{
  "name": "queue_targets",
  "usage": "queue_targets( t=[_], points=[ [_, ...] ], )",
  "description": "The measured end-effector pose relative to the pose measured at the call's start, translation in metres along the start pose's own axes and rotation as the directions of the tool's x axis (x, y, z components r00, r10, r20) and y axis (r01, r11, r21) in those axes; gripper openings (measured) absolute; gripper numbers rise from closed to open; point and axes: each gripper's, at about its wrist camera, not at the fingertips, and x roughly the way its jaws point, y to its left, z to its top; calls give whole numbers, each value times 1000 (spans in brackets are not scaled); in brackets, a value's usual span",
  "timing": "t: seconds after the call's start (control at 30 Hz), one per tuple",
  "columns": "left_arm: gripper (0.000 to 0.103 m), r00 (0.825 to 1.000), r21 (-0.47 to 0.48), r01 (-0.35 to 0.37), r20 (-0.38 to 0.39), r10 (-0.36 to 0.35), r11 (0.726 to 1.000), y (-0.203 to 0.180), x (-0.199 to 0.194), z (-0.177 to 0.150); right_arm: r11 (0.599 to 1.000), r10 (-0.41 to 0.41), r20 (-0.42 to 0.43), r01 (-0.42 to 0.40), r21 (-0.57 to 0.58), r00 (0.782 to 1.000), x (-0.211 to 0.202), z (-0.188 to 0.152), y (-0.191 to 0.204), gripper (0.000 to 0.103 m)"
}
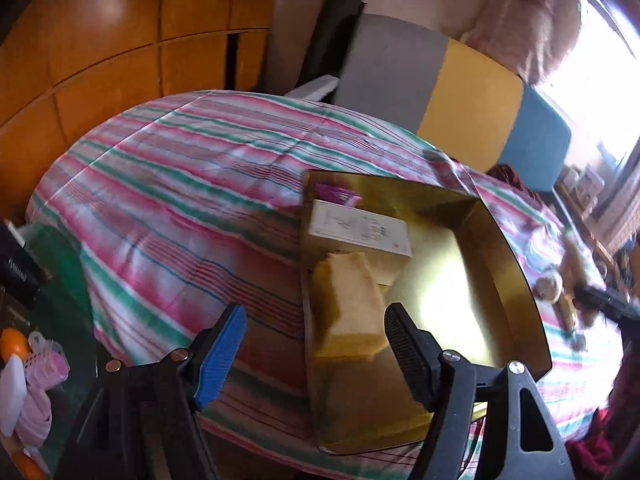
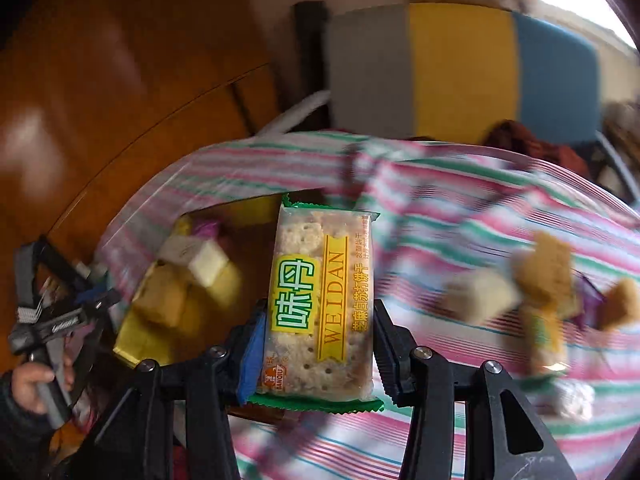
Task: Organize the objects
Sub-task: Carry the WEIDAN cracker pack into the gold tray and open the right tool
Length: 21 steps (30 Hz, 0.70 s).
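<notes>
A gold tray (image 1: 500, 240) lies on the striped cloth. In it are a white-topped box (image 1: 360, 232), a purple packet (image 1: 336, 196) and a yellow cake block (image 1: 348, 304). My left gripper (image 1: 316, 340) is open and empty just above the tray's near left edge, the cake block between its fingers' line of sight. My right gripper (image 2: 316, 344) is shut on a Weidan cracker packet (image 2: 320, 300) and holds it above the cloth, right of the tray (image 2: 132, 344). The left gripper (image 2: 60, 320) shows at the far left of the right wrist view.
Several loose snack pieces (image 2: 540, 280) lie blurred on the cloth at the right. A grey, yellow and blue chair back (image 1: 440, 92) stands behind the table. Wooden cabinets (image 1: 100, 60) fill the left. Bottles and clutter (image 1: 24, 368) sit at the left edge.
</notes>
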Motion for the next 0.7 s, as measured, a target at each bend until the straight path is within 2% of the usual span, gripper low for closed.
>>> queue_targets(
  t=[0.1,0.2,0.43,0.47,0.57,0.67,0.7],
  points=[
    [72,1000,-60,-16,8,16,998,20,-2,1,992,74,-65,-80,-100,995,36,1,47,49],
    [71,1000,-91,-19,12,20,996,35,-3,-1,967,129,-145,-157,-203,981,73,-4,93,49],
    [71,1000,-131,-8,7,9,991,50,0,-4,851,181,-325,-314,-422,928,126,-30,175,49],
    [71,1000,-132,-6,2,7,991,51,2,-5,840,171,-342,-318,-440,924,133,-33,182,51],
    [71,1000,-136,-2,-10,1,991,52,6,-6,839,159,-386,-331,-432,908,147,-40,188,72],
    [71,1000,-141,-3,-13,1,990,53,7,-6,861,183,-396,-341,-377,900,152,-40,183,75],
    [71,1000,-141,-5,-12,3,990,53,7,-7,868,196,-398,-347,-356,896,151,-40,180,80]
  ],
)
